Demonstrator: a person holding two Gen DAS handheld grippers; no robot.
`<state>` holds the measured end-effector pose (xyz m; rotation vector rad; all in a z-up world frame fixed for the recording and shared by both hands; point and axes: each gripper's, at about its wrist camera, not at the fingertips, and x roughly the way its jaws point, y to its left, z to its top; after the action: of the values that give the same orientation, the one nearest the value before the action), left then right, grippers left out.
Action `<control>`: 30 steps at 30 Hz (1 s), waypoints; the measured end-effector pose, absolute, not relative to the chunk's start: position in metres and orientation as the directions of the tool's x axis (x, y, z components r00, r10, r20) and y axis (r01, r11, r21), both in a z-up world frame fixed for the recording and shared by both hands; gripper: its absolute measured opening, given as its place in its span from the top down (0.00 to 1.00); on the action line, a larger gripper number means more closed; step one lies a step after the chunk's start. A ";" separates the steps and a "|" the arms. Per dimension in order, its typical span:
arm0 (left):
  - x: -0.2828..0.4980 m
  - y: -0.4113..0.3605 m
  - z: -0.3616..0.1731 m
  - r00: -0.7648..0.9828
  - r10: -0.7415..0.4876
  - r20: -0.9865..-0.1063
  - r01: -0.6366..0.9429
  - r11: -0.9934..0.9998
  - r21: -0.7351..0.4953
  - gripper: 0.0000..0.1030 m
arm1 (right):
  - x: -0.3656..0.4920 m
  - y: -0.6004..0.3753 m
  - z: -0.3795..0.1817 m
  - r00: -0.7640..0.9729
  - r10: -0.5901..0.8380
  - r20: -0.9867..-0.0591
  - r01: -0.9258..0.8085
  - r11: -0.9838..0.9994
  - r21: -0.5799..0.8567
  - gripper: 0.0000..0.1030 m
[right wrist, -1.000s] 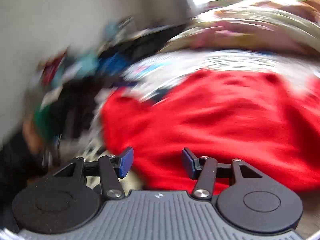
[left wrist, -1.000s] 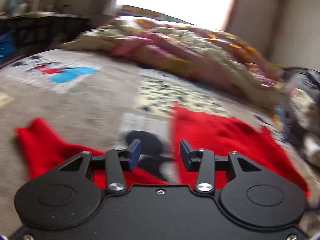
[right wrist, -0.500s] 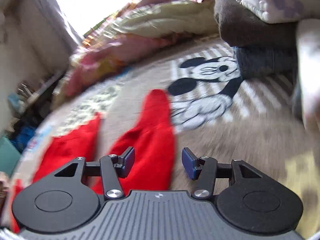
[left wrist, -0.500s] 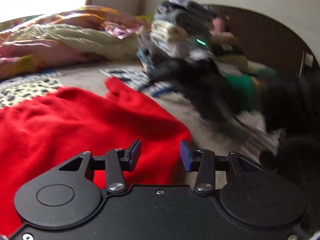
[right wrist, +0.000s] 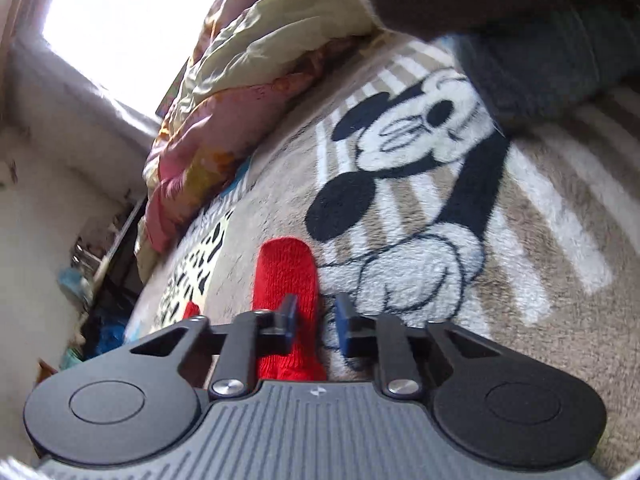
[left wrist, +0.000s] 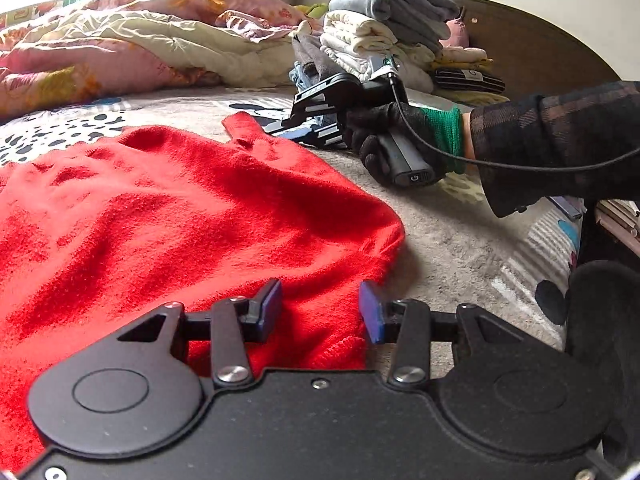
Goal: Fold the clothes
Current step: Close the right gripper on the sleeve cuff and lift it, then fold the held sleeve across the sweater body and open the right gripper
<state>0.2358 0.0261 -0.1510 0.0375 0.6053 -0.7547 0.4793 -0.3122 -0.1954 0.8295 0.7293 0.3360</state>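
Note:
A red knitted sweater (left wrist: 180,216) lies spread flat on the bed's cartoon-print blanket (left wrist: 448,236). My left gripper (left wrist: 320,308) is open, its blue pads straddling the sweater's near right corner at the hem. A gloved hand (left wrist: 392,128) holds my right gripper (left wrist: 288,130) low at the far sleeve end. In the right wrist view the red sleeve cuff (right wrist: 284,268) runs under the left finger (right wrist: 290,312). My right gripper (right wrist: 316,316) is closing, with the sleeve's edge in the narrow gap and the pads not pressing on it.
A tall stack of folded clothes (left wrist: 384,40) stands at the back right before a dark headboard (left wrist: 540,52). A rumpled floral quilt (left wrist: 140,48) lies along the far side. Grey folded garments (right wrist: 540,68) sit just beyond the sleeve. A cluttered shelf (right wrist: 104,280) stands past the bed's edge.
The left wrist view swung from the sweater's middle to its right hem corner. The right gripper rolled, came down over the sleeve cuff, and its jaws narrowed.

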 end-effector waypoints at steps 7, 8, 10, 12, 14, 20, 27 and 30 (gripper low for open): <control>0.234 0.025 -0.151 0.571 -0.625 -0.532 0.650 0.740 -0.173 0.60 | 0.482 -0.302 -0.195 0.689 0.576 -0.439 -0.021 0.622 0.782 0.84; 0.234 0.025 -0.151 0.571 -0.625 -0.532 0.650 0.740 -0.172 0.60 | 0.483 -0.302 -0.195 0.693 0.568 -0.444 -0.012 0.625 0.781 0.88; 0.235 0.025 -0.152 0.570 -0.625 -0.533 0.650 0.740 -0.174 0.60 | 0.482 -0.301 -0.193 0.702 0.545 -0.458 -0.002 0.645 0.764 0.93; 0.234 0.025 -0.151 0.571 -0.623 -0.534 0.649 0.741 -0.171 0.60 | 0.475 -0.299 -0.185 0.728 0.519 -0.448 -0.010 0.661 0.751 0.94; 0.232 0.023 -0.148 0.577 -0.619 -0.533 0.651 0.743 -0.159 0.60 | 0.460 -0.304 -0.170 0.768 0.495 -0.406 -0.017 0.650 0.760 0.94; 0.227 0.027 -0.144 0.577 -0.606 -0.547 0.646 0.749 -0.148 0.60 | 0.395 -0.333 -0.096 0.850 0.357 -0.388 -0.013 0.750 0.662 0.95; 0.216 0.030 -0.144 0.573 -0.613 -0.545 0.656 0.741 -0.144 0.59 | 0.399 -0.345 -0.109 0.794 0.120 -0.597 0.152 0.910 0.385 0.94; 0.210 0.028 -0.141 0.574 -0.623 -0.532 0.670 0.730 -0.132 0.59 | 0.402 -0.336 -0.112 0.792 0.031 -0.610 0.171 0.947 0.270 0.93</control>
<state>0.2100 0.0277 -0.1413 0.0877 0.5884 -0.7587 0.4016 -0.3361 -0.1115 0.3229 0.6558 -0.0769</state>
